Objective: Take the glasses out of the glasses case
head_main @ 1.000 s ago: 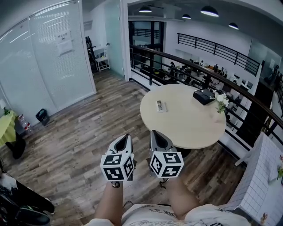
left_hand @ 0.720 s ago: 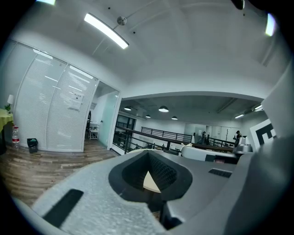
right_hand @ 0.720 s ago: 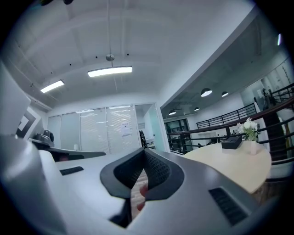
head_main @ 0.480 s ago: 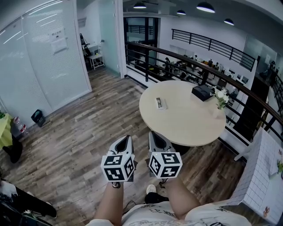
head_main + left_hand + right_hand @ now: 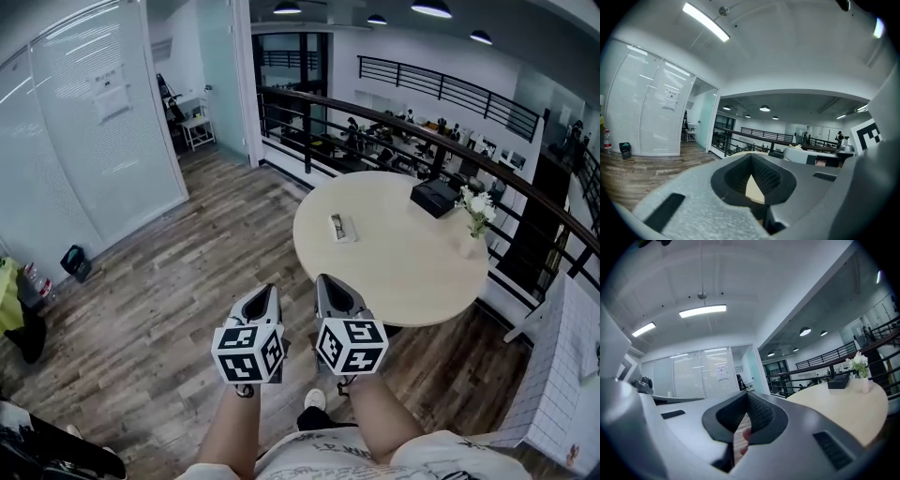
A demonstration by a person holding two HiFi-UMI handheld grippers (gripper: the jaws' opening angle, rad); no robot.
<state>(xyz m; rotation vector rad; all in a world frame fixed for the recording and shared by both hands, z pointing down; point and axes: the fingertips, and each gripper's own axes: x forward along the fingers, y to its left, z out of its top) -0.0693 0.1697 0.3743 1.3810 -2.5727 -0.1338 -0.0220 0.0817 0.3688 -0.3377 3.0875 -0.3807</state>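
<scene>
The left claw [image 5: 265, 290] and right claw [image 5: 324, 280] are held side by side above the wooden floor [image 5: 159, 300], each with its jaws together and nothing between them. Well ahead, a small pale glasses case [image 5: 339, 226] lies on the round worktop [image 5: 394, 258], apart from a black box [image 5: 434, 198] and a vase of white flowers [image 5: 474, 221].

Round beige surface [image 5: 394, 272] with white flowers [image 5: 475, 206] on it, black railing [image 5: 375, 117] behind, wood-plank floor [image 5: 169, 281] all around.
</scene>
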